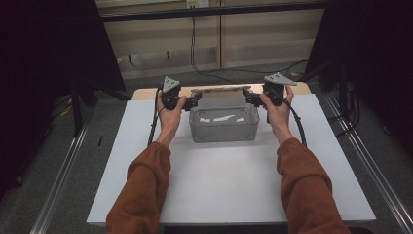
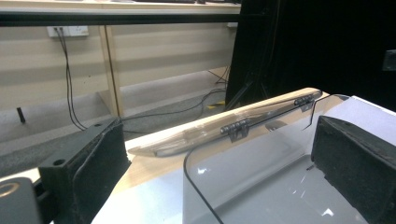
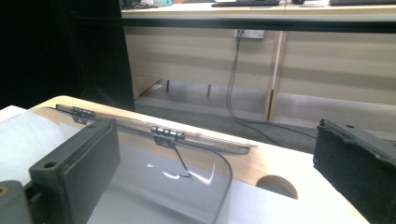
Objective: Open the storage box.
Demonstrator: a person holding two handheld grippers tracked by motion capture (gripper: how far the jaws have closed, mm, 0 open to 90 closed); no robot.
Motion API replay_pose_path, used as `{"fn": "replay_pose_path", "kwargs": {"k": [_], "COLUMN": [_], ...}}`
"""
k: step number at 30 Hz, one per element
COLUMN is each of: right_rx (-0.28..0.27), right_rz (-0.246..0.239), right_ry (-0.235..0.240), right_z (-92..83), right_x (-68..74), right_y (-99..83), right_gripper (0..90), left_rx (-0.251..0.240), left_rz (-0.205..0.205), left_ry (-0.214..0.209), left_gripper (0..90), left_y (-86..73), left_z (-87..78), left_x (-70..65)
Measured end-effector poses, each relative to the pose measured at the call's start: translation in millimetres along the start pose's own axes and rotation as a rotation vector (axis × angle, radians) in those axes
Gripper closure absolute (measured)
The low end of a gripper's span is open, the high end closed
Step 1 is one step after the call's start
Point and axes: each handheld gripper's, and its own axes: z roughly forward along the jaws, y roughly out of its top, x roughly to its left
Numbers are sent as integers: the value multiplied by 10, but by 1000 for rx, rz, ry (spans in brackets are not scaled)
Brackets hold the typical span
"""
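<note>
No brand, label or writing can be read on any of the things here.

The left gripper (image 1: 194, 101) sits at the far left corner of a clear plastic box (image 1: 224, 127), and the right gripper (image 1: 249, 99) sits at its far right corner. Both point inward toward each other across the back of the box. In the left gripper view the two black jaws stand wide apart, with the rounded corner of the box (image 2: 243, 186) rising between them; the pads do not press on it, and whether the right-hand pad brushes the wall I cannot tell. In the right gripper view the jaws are likewise spread wide, with the box (image 3: 154, 182) corner between them and nothing clamped.

The box stands in the far middle of a white board (image 1: 224, 185) laid over a wooden table (image 1: 146, 92). It is transparent with rounded corners and a slightly cloudy wall, and light glints off its floor. Its clear lid (image 1: 221, 90) is swung open behind it, lying back flat over the wooden table edge, joined along the rear rim by two small dark hinges (image 2: 236, 126). A round hole (image 3: 277, 185) shows in the table near the box's right corner.
</note>
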Motion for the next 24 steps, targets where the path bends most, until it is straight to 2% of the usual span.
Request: {"fn": "replay_pose_path", "kwargs": {"k": [3,9,12,16,20,23,24], "right_rx": [-8,-46,-52,-64,-73,-88,-95], "right_rz": [-7,-34,-66,-58,-63,-65,-64], "right_ry": [-12,-43,-56,-59,-70,-72,-68], "right_z": [-67,-211,-272,-351,-434,-504,-526], "right_x": [1,-11,6,18,31,51,55], "right_y": [-3,23,29,8,-16,-27,-35], "right_gripper": [7,2,15,14,8,8,8], "left_rx": [-8,-23,-38,-53,-85,-85,-85], "left_rz": [14,24,53,88,101,69,74], "left_ry": [9,-4,17,17,22,12,14], "left_gripper": [27,27,30,31,31,31,31], "left_y": [-43,-73,-98,-85,-51,-67,-71], "left_z": [-56,-149,-211,-280,-373,-429,-444], "left_x": [-22,-54,-81,-115,-133,-147,-153]}}
